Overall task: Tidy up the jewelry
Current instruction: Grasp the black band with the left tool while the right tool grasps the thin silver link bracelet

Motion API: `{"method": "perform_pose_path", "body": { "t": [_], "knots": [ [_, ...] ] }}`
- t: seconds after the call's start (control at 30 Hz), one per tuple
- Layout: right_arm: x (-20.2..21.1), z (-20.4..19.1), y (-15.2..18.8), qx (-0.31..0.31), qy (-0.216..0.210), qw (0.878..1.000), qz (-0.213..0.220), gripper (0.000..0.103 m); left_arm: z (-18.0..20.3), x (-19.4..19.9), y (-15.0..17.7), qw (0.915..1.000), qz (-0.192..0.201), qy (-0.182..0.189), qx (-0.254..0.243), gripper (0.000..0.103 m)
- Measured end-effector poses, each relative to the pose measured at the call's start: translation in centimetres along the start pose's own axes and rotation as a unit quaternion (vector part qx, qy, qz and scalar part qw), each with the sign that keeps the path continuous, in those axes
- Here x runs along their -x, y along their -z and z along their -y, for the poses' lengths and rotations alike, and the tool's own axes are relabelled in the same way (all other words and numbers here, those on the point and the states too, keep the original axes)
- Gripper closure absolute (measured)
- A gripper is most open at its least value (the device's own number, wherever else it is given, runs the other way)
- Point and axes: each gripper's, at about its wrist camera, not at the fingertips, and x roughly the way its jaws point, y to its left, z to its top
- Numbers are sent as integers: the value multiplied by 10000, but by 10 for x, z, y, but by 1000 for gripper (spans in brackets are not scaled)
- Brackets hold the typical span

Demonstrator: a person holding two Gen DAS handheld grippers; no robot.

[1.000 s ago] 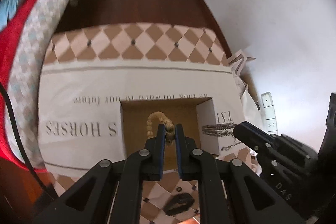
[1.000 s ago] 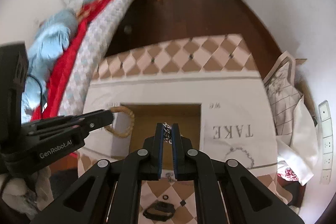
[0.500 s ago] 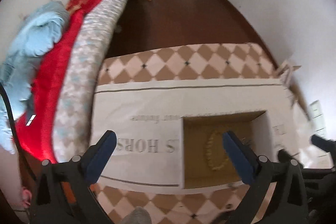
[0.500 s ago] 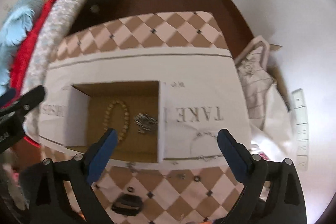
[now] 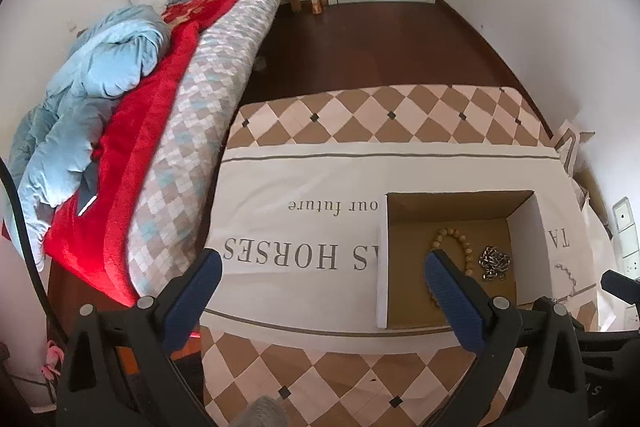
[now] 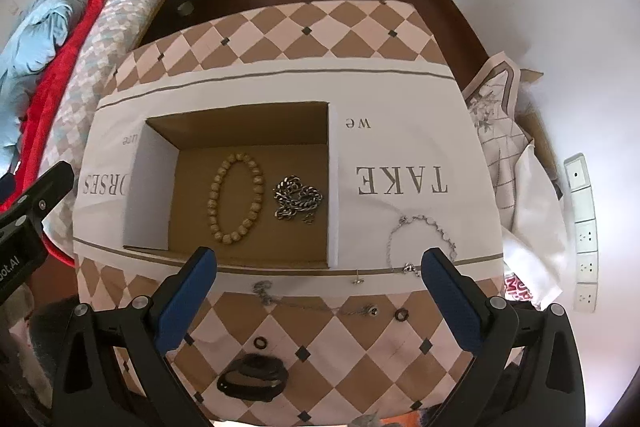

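Note:
An open cardboard box (image 6: 332,187) sits on the table and holds a wooden bead bracelet (image 6: 236,203) and a heap of silver chain (image 6: 298,199). Both also show in the left wrist view: the bracelet (image 5: 456,245) and the chain (image 5: 495,262) in the box (image 5: 524,243). My right gripper (image 6: 318,291) is open and empty, above the table's near side. My left gripper (image 5: 320,291) is open and empty, above the box's left side. Outside the box lie a thin silver bracelet (image 6: 424,239), a silver necklace (image 6: 312,303), two dark rings (image 6: 401,315) (image 6: 261,342) and a black band (image 6: 254,381).
The table has a checked cloth (image 6: 320,23) with a white printed runner (image 6: 400,183). A bed with red and blue bedding (image 5: 132,99) runs along the left. A fabric bag (image 6: 504,131) and wall sockets (image 6: 584,227) are on the right. Dark wooden floor (image 5: 380,39) lies beyond the table.
Both grippers opened and let go: the bead bracelet and the silver chain now lie in the box. Both grippers have pulled back and up from the box.

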Motion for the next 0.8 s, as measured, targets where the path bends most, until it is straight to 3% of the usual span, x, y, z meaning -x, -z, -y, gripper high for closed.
{"method": "perform_pose_path", "body": {
  "t": [0.57, 0.8],
  "knots": [
    [99, -1, 32, 84, 73, 9932, 1163, 0, -9, 69, 28, 9983, 584, 61, -72, 0],
    [124, 6, 47, -20, -133, 9906, 1360, 0, -8, 88, 40, 9973, 712, 150, -114, 0]
  ]
}}
